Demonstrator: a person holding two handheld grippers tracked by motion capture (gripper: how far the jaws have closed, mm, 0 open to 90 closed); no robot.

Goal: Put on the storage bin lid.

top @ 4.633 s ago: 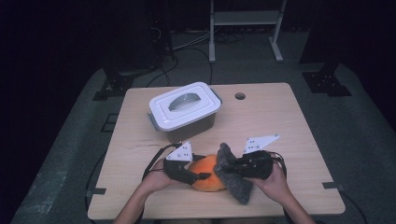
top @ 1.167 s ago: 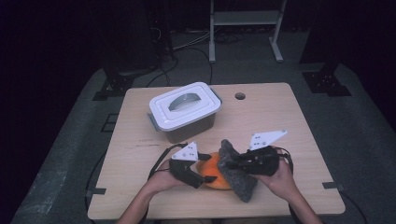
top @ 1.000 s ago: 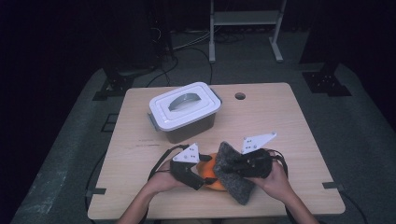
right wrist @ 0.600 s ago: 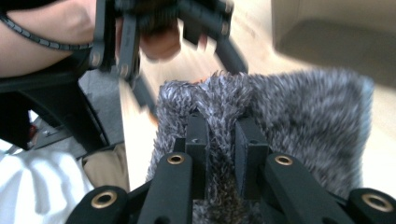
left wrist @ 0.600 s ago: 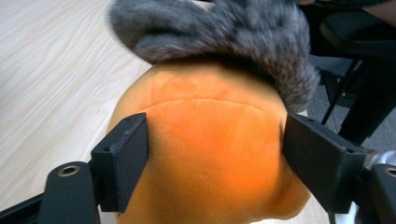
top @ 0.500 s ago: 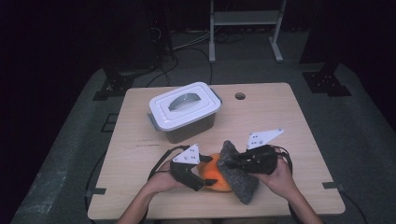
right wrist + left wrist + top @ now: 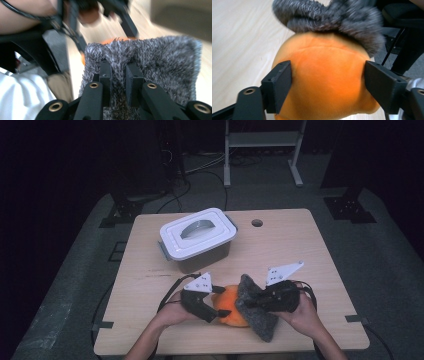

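An orange plush ball [image 7: 229,309] lies near the table's front edge, with a grey fuzzy cloth [image 7: 260,316] draped over its right side. My left gripper [image 7: 220,308] comes in from the left, and its jaws press the two sides of the orange ball [image 7: 327,82]; the left gripper [image 7: 328,85] is shut on it. The grey cloth [image 7: 332,17] lies across the ball's far side. My right gripper [image 7: 248,301] holds the cloth from the right. In the right gripper view the jaws stand close together with the grey cloth [image 7: 160,57] pinched between them at the gripper [image 7: 117,72].
A grey storage box with a white handled lid [image 7: 197,237] stands at the back left of the wooden table [image 7: 300,245]. A round cable hole [image 7: 257,223] sits near the far edge. A metal stand [image 7: 262,142] stands on the floor beyond.
The right gripper has wobbled slightly up and sideways with the grey cloth, which covers more of the orange ball than before. The left gripper has hardly moved.
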